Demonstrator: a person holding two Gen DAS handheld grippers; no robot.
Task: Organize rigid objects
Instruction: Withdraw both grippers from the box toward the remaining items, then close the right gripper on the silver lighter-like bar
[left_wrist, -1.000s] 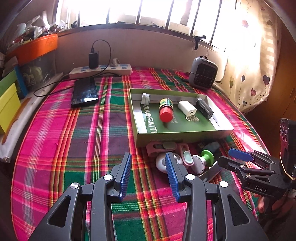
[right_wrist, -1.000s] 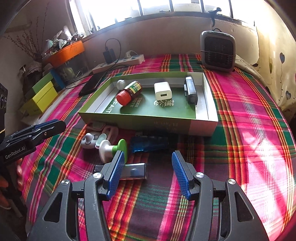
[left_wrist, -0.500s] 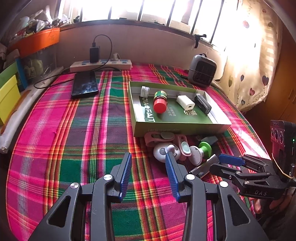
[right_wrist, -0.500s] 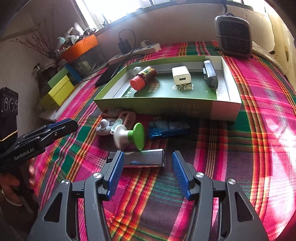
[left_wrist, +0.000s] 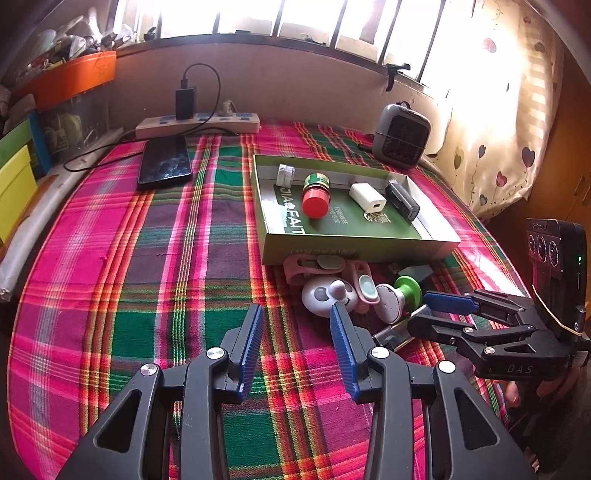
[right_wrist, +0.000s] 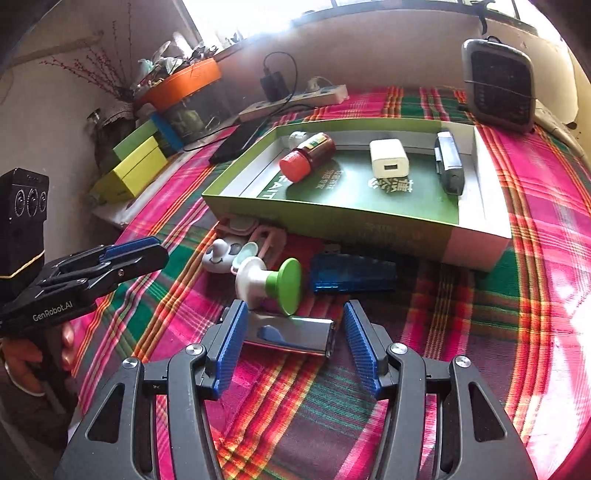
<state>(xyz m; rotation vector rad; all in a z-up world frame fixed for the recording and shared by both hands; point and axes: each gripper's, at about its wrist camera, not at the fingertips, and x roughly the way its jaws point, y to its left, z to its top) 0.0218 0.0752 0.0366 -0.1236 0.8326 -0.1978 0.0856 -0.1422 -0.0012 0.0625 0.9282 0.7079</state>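
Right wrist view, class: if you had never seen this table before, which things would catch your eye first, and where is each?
The right gripper stands out, open, its blue fingers on either side of a shiny metal case on the plaid cloth. Just beyond lie a green-and-white knob and a blue translucent case. Behind them sits the green tray, holding a red-capped bottle.

Bright barred window ahead of me.
Sunlight glows through a heart-print curtain; a beige wall runs beneath the sill.
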